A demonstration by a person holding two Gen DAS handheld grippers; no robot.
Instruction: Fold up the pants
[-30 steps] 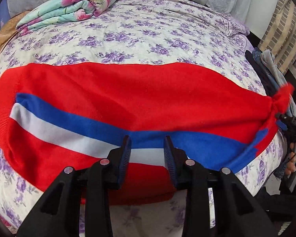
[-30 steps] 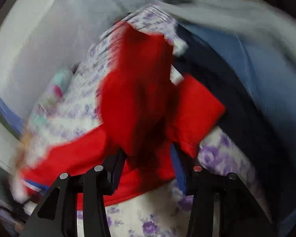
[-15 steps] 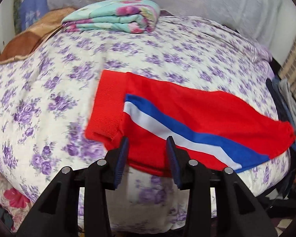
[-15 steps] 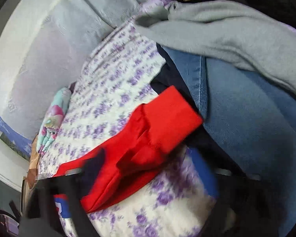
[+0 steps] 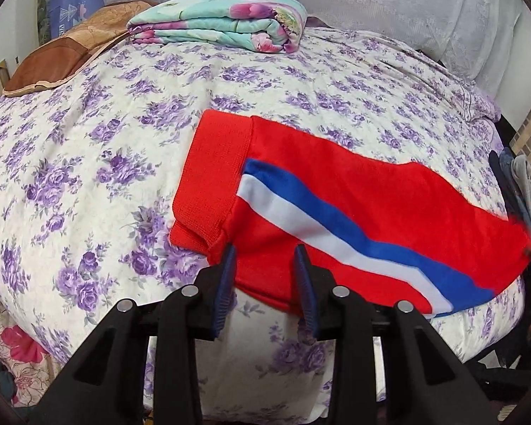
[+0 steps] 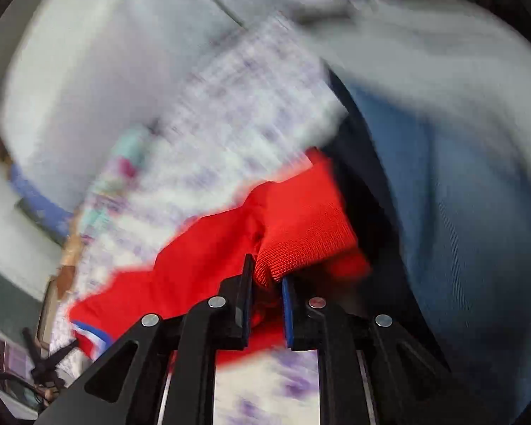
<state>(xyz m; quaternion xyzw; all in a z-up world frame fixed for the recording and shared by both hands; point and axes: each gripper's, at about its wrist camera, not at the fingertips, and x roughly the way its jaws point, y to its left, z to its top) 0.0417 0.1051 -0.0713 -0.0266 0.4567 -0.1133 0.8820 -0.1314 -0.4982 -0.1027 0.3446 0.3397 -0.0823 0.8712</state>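
Left gripper [image 5: 265, 265] nearest: jaws apart, empty, hovering at the near long edge of the red knit pants with a blue and white side stripe [image 5: 336, 205], just right of the ribbed cuff [image 5: 209, 184]. The pants lie flat on the bed with the white quilt printed in purple flowers [image 5: 88, 163], long axis running left to right across the left view, cuff end left, other end trailing off the bed's right edge.

Right gripper [image 6: 267, 283]: jaws closed on a bunched ribbed red end of the pants; view is motion-blurred, blue denim garment [image 6: 460, 212] beside it.

Judgement: the fold turns on the long axis, right end carried leftward toward the cuff. Left gripper is nearer the cuff, placed to pinch or pin that end.

Further back: folded floral quilt in teal and pink [image 5: 223, 28], brown cushion [image 5: 63, 60], both well apart from the pants.
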